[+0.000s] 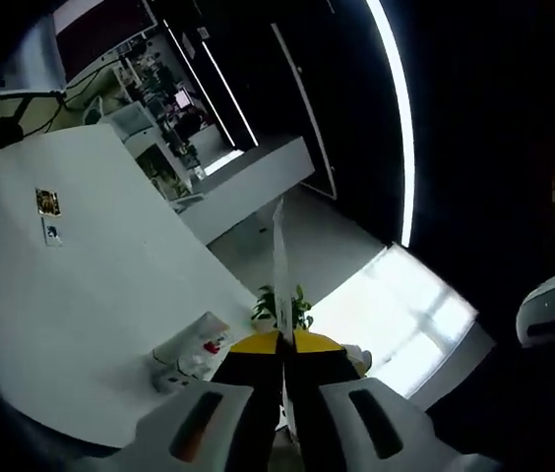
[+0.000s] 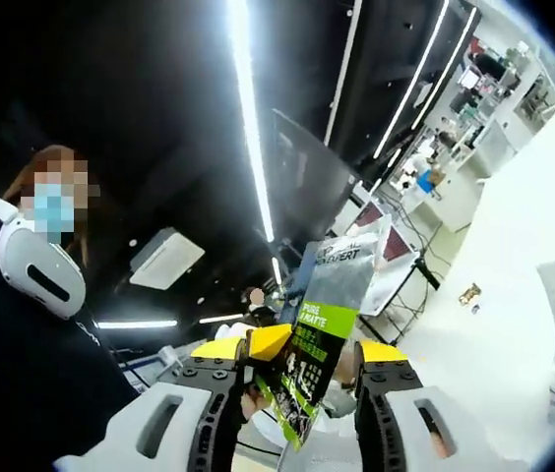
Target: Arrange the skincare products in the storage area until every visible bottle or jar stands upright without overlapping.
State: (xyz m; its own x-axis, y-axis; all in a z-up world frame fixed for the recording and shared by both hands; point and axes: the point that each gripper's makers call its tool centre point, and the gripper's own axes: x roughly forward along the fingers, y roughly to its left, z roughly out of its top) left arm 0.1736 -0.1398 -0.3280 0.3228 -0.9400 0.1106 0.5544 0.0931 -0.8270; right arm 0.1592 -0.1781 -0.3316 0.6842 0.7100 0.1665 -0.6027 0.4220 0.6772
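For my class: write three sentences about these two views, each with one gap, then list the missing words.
1. In the right gripper view, the packet between the right tool's jaws bears a ___ band.
2. The left tool is ___ on a thin sheet seen edge-on.
3. Beyond it, a leafy plant shows near a ___ table.
Missing words: green; shut; white.

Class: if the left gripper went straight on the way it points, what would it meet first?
Probably nothing near: the left gripper, shut on a thin card, points across open floor toward a potted plant; depth is unclear.
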